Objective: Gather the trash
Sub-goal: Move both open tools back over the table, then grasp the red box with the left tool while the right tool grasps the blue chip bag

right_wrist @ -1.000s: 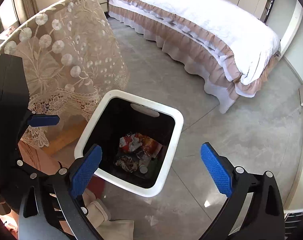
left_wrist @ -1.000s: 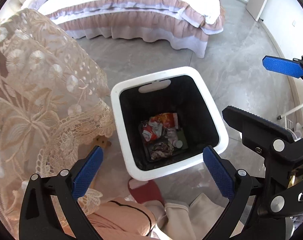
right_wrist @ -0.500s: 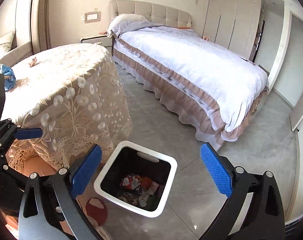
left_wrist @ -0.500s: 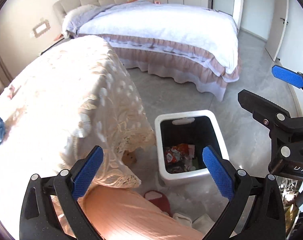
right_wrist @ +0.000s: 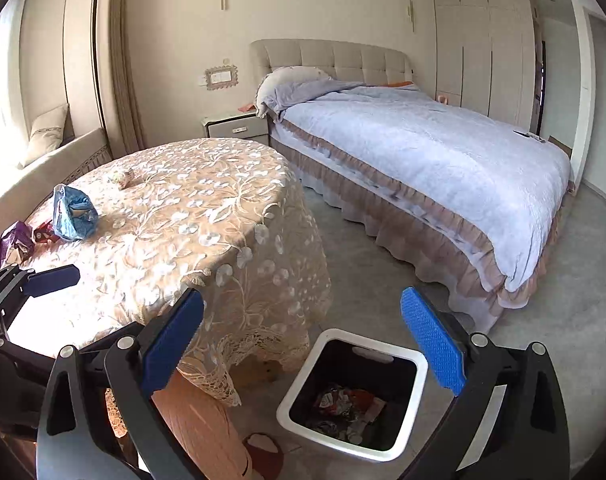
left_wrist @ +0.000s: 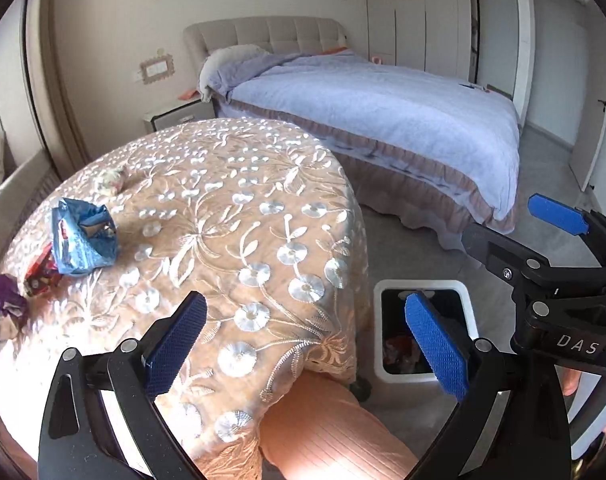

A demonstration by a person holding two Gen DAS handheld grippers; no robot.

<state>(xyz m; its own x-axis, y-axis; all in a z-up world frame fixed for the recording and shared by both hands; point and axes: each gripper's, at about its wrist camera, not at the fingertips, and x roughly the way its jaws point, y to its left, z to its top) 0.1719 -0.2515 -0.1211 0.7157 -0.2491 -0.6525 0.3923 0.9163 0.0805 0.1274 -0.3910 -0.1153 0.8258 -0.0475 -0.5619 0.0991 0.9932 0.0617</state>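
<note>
A white bin (right_wrist: pixel 413 390) with a black liner stands on the floor beside the round table (left_wrist: pixel 243 208); several wrappers lie inside it. It also shows in the left wrist view (left_wrist: pixel 465 300). On the table's left side lie a crumpled blue bag (left_wrist: pixel 83 236), a red wrapper (left_wrist: pixel 41 274), a purple wrapper (left_wrist: pixel 5 312) and a pale crumpled scrap (left_wrist: pixel 111 180). The blue bag also shows in the right wrist view (right_wrist: pixel 73 212). My left gripper (left_wrist: pixel 307 344) is open and empty above the table's near edge. My right gripper (right_wrist: pixel 303 344) is open and empty above the bin.
A bed (right_wrist: pixel 423 160) with a lilac cover fills the right. A nightstand (right_wrist: pixel 235 126) stands at the wall behind the table. A window seat (right_wrist: pixel 47 160) runs along the left. The person's leg (left_wrist: pixel 327 436) and a red slipper (right_wrist: pixel 263 454) are below the grippers.
Both grippers have lifted up and away from the bin and tilted toward the table. The tabletop with its wrappers has come into view. Both stay open and empty.
</note>
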